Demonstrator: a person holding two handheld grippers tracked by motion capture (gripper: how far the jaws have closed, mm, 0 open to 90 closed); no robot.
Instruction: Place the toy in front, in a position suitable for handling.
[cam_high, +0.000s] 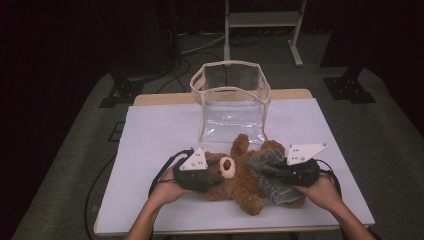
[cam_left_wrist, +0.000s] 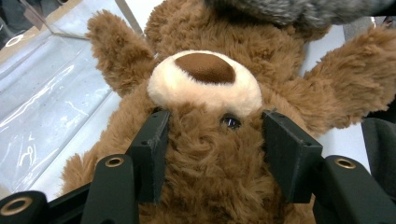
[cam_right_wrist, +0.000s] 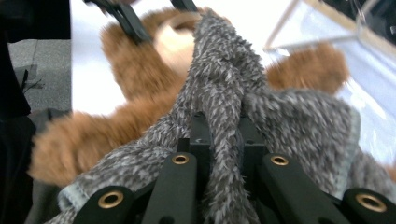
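Note:
A brown teddy bear (cam_high: 234, 186) lies on its back on the white table (cam_high: 160, 130), its cream muzzle (cam_left_wrist: 205, 79) facing up. A grey fuzzy garment (cam_high: 272, 176) is draped over its body. My left gripper (cam_high: 209, 175) holds the bear's head, its jaws pressed into the fur on both sides below the muzzle, as the left gripper view (cam_left_wrist: 215, 154) shows. My right gripper (cam_high: 281, 172) is shut on a bunched fold of the grey garment (cam_right_wrist: 299, 121), which is pinched between its jaws (cam_right_wrist: 222, 140). The bear's brown fur (cam_right_wrist: 140, 79) lies beyond it.
A clear plastic bag (cam_high: 230, 100) with cream trim stands open behind the bear, its flap lying flat on the table toward the bear's arm. A white metal frame (cam_high: 262, 20) stands on the floor past the table. Cables trail off the table's left side.

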